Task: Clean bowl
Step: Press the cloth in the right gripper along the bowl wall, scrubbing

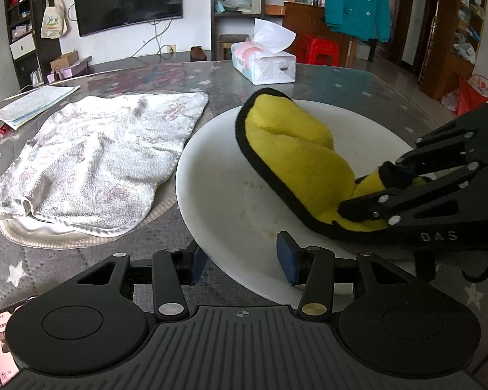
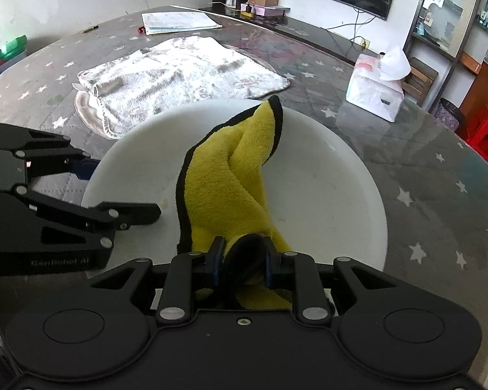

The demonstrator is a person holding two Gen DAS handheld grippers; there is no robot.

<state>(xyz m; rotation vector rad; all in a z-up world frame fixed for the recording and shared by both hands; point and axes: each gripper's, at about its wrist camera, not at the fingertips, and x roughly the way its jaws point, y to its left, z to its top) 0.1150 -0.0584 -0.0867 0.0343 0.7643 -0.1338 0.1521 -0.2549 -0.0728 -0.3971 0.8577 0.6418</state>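
A wide white bowl (image 1: 231, 201) sits on the table, with faint brownish smears inside; it also shows in the right wrist view (image 2: 325, 188). My right gripper (image 2: 242, 261) is shut on a yellow cloth with black trim (image 2: 224, 188), which lies across the bowl's inside. In the left wrist view the cloth (image 1: 289, 159) comes in from the right with the right gripper (image 1: 374, 195). My left gripper (image 1: 240, 261) is open, its jaws standing either side of the bowl's near rim. It appears at the left of the right wrist view (image 2: 114, 188).
A white-grey towel (image 1: 97, 162) lies on a mat left of the bowl. A tissue box (image 1: 263, 61) stands behind the bowl. Papers (image 1: 32, 104) lie at the far left. A phone (image 1: 0, 341) sits near the table's front-left edge. The table has a grey star-patterned cover (image 2: 439, 169).
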